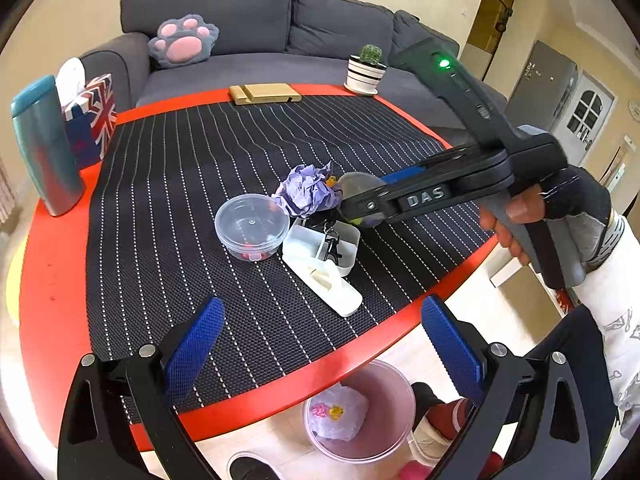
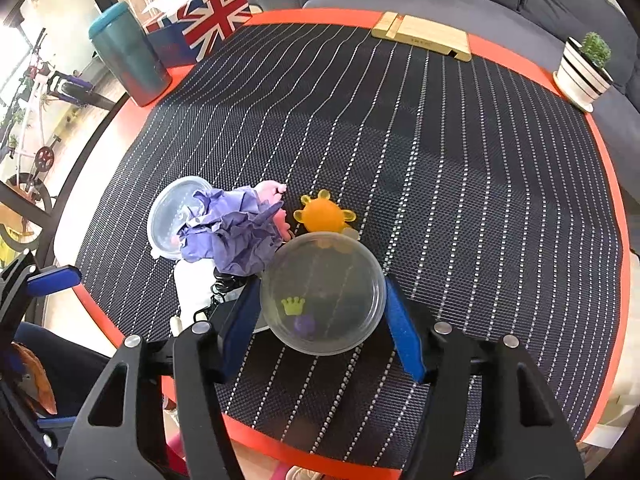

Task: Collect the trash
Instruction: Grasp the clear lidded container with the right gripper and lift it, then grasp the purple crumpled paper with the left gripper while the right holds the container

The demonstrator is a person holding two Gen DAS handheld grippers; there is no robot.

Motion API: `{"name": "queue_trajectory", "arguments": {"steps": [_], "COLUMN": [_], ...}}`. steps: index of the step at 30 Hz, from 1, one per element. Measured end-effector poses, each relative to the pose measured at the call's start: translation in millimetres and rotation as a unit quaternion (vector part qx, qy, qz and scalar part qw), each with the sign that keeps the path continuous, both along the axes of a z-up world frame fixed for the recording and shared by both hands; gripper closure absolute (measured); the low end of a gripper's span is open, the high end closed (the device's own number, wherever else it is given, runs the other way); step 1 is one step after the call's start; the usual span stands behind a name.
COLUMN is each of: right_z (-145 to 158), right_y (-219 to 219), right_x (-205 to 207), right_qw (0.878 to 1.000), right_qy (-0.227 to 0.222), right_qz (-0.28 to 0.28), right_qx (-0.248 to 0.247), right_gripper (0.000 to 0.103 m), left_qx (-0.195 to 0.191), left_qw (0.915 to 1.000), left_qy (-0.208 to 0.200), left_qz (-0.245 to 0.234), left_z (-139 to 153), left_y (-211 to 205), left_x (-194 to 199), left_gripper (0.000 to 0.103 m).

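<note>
My right gripper [image 2: 323,312] is shut on a clear round plastic container [image 2: 323,294] with a green crown and a purple bit inside, held just above the mat; it shows in the left wrist view [image 1: 360,200] too. Crumpled purple paper [image 1: 308,190] [image 2: 232,232] lies beside it, next to an orange toy [image 2: 324,214]. A second clear round tub [image 1: 252,226] [image 2: 176,216] sits left of the paper. My left gripper [image 1: 320,344] is open and empty near the table's front edge. A pink trash bin [image 1: 360,410] with trash inside stands on the floor below.
A white divided tray [image 1: 320,260] with black keys lies by the tub. A teal tumbler [image 1: 44,148], a Union Jack tissue box [image 1: 94,116], a wooden stand [image 1: 264,94] and a potted cactus [image 1: 366,70] ring the red table [image 1: 52,280]. A grey sofa [image 1: 248,20] stands behind.
</note>
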State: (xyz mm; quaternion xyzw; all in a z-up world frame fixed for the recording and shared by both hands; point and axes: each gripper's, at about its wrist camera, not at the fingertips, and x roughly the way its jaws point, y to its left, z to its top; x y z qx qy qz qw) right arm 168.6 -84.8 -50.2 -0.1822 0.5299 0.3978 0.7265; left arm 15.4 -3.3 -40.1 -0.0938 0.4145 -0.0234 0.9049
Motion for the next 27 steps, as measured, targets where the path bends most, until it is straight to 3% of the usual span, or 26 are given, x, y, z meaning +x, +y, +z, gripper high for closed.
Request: {"name": "queue_trajectory", "arguments": {"steps": [16,27], "right_z": [26.7,34.9], "right_y": [-41.5,-52.9], "right_x": [10.4,16.3], "right_qw": [0.998,0.997], "right_qy": [-0.011,-0.003], "right_qz": [-0.029,-0.044], "right_qx": [0.046,0.066], "right_gripper": [0.043,0.043], "left_qx": [0.025,0.050], "left_qw": [0.9995,0.9966], "left_qy": [0.017,0.059], "left_qz": [-0.014,-0.028], "left_z": [14.4,18.0], "left_y": [-4.8,3.1], "left_x": [39.8,87.9], "left_gripper": [0.008,0.008]}}
